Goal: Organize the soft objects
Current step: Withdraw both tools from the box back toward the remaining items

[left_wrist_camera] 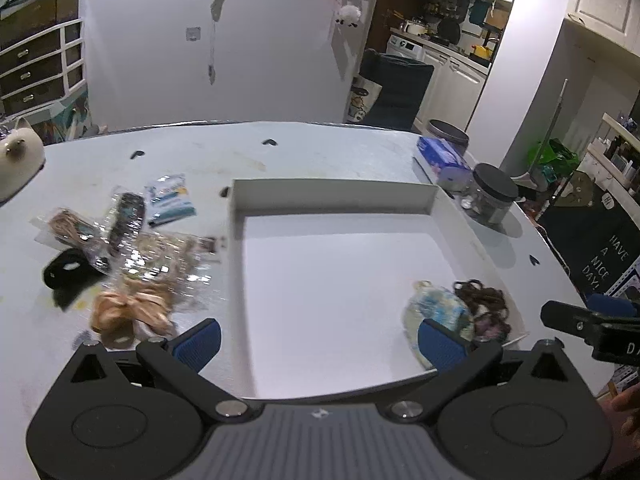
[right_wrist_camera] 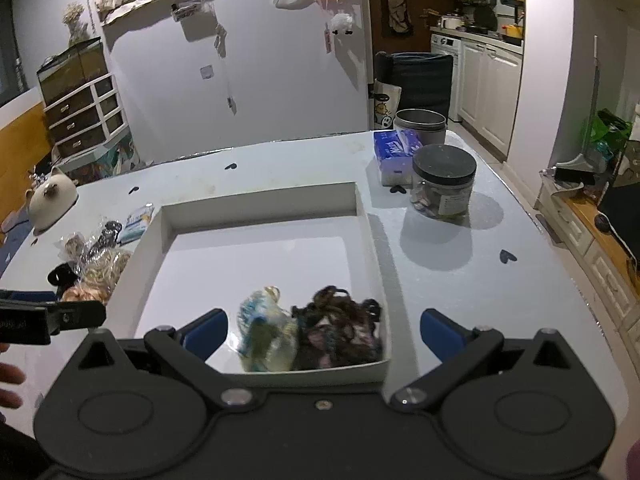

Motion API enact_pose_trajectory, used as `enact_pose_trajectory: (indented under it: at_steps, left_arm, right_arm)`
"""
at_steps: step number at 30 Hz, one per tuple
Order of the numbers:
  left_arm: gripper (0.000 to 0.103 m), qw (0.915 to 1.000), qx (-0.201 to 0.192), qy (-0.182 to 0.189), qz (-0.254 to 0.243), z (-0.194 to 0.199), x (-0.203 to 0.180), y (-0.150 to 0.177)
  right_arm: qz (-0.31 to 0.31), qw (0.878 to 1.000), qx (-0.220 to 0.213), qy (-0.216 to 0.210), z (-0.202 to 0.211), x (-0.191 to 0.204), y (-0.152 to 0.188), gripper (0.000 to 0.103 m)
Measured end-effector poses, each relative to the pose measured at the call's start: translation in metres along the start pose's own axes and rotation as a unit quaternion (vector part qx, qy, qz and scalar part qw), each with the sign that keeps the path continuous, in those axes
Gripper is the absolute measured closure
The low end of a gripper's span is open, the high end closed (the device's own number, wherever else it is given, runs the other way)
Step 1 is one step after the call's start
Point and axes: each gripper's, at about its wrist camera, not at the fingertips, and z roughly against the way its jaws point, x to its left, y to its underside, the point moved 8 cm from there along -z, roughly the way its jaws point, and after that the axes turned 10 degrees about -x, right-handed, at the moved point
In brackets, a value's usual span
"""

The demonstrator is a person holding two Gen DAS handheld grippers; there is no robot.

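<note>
Two soft bundles already lie in the white tray (right_wrist_camera: pixel 368 240), pushed into its near right corner: a pale blue-and-cream scrunchie (right_wrist_camera: pixel 266 330) and, touching it on the right, a dark tangle of hair ties (right_wrist_camera: pixel 340 326).

The tray sits in the middle of the pale tabletop (right_wrist_camera: pixel 460 280). The rest of the soft things wait in a loose heap on the tabletop just beyond the tray's left wall: a peach scrunchie (left_wrist_camera: pixel 128 314), a black hair band (left_wrist_camera: pixel 66 272), and several clear crinkly packets of hair ties (left_wrist_camera: pixel 132 240).

The right gripper (right_wrist_camera: pixel 322 332) hovers over the tray's near edge, its blue pads spread wide with nothing between them; the two bundles lie below and beyond it, untouched. The left gripper (left_wrist_camera: pixel 320 342) is likewise spread and empty, above the tray's near left corner, with the heap to its left.

Along the tabletop's right edge stand a jar with a black lid (right_wrist_camera: pixel 444 188), a blue tissue pack (right_wrist_camera: pixel 394 154) and a grey tin (right_wrist_camera: pixel 420 124).

Risks, as a judgement: the heap is tangled, so closing on one piece could drag a slippery packet along or off the tabletop's near edge. The left view is blurred, so aim may be poor. The two grippers sit close together over the tray and could knock each other, or nudge the light tray sideways.
</note>
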Motion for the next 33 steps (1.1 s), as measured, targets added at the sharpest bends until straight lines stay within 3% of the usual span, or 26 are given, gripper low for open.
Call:
enact_pose_trajectory:
  at_steps: [11,33]
  left_arm:
    - [0.000,0.9999,-0.006,-0.016,0.000,0.011,0.077,-0.014]
    - [0.000,0.9966,-0.030,-0.069,0.034,0.018,0.242,-0.034]
  right_arm:
    - [-0.014,1.000,-0.007,0.005,-0.014,0.067,-0.004,0.000]
    - [0.018,0.999,-0.011,-0.038,-0.070,0.230,-0.015,0.000]
